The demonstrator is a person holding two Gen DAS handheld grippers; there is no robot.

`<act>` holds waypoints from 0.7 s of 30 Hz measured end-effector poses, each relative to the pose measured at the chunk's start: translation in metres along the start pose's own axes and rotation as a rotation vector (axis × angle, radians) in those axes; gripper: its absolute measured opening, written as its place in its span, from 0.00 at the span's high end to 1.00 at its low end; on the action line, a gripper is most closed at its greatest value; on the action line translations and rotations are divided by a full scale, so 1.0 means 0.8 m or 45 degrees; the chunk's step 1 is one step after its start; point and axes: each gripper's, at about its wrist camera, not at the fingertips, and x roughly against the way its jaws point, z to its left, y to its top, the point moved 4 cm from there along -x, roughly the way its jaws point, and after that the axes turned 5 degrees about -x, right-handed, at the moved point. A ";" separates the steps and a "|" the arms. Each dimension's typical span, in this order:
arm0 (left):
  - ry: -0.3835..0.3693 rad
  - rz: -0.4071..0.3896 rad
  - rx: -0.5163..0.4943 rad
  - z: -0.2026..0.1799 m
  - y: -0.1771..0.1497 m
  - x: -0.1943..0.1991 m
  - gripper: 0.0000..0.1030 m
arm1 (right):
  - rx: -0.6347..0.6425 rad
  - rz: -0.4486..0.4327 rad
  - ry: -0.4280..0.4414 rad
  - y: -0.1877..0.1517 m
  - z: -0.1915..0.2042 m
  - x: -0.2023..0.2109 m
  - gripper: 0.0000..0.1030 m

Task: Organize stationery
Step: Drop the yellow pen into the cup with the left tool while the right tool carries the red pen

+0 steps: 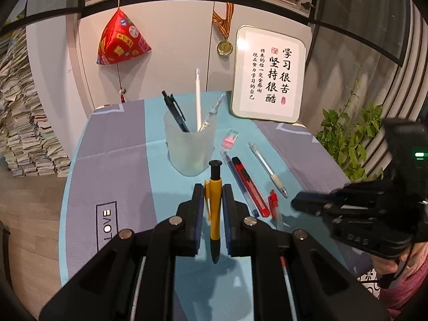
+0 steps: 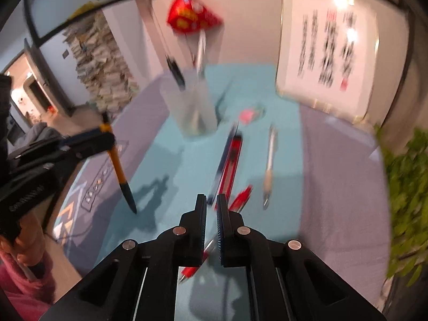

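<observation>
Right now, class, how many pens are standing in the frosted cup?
3: a black pen leaning left, a white pen upright in the middle, and a clear pen leaning right. The frosted cup could hide shorter ones.

Black tongs point(image 1: 213, 190) with silver pivot screws, blue finger pads point(image 1: 228, 206); pink sleeve point(image 1: 409, 291) behind

Seven pens point(image 1: 214, 208) (three in one cup point(image 1: 189, 148)), one cutter point(image 1: 250, 186).
</observation>
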 end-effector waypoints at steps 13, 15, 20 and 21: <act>-0.004 0.010 0.028 0.011 -0.003 -0.004 0.89 | -0.264 0.204 -0.091 0.000 -0.036 -0.062 0.69; -0.006 0.010 0.036 0.013 -0.003 -0.004 0.89 | -0.254 0.202 -0.142 0.002 -0.036 -0.066 0.69; -0.009 0.008 0.048 0.018 -0.003 -0.004 0.89 | -0.160 0.227 -0.233 0.002 -0.020 -0.073 0.70; -0.009 0.010 0.052 0.018 -0.003 -0.005 0.89 | -0.147 0.236 -0.216 0.003 -0.017 -0.075 0.74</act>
